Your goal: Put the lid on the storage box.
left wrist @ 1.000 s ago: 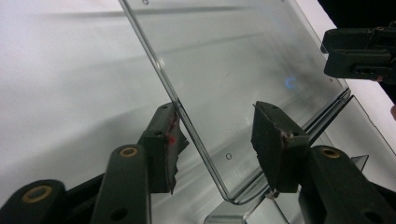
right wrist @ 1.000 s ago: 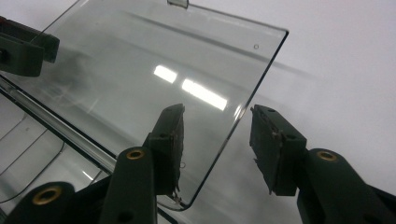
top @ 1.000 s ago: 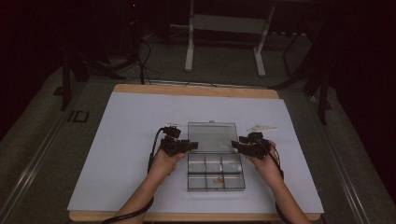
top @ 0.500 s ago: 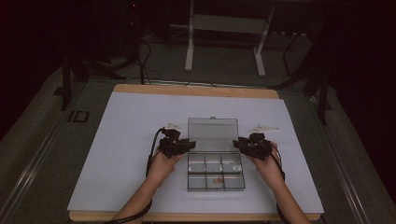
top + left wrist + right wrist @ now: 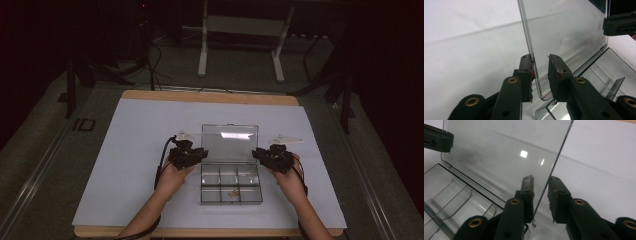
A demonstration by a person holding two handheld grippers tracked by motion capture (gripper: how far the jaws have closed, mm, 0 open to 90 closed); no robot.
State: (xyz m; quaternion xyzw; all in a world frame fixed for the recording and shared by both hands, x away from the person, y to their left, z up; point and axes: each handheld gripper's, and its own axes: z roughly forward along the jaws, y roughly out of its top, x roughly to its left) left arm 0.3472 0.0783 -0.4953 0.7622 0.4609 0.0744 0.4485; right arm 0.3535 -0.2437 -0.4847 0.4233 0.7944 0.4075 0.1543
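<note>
Both grippers held level, jaws turned inward toward each other

The left gripper (image 5: 199, 154) is held at 9 o'clock and the right gripper (image 5: 258, 154) at 3 o'clock, forearms entering from 6 o'clock; both pairs of jaws have just been closing, with a clear lid edge between them.

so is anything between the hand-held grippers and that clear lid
Nothing visible. The lid edge sits between the jaws of the left hand-held gripper and the right hand-held gripper; both have just been closing, with a gap left at one pad each.
</note>
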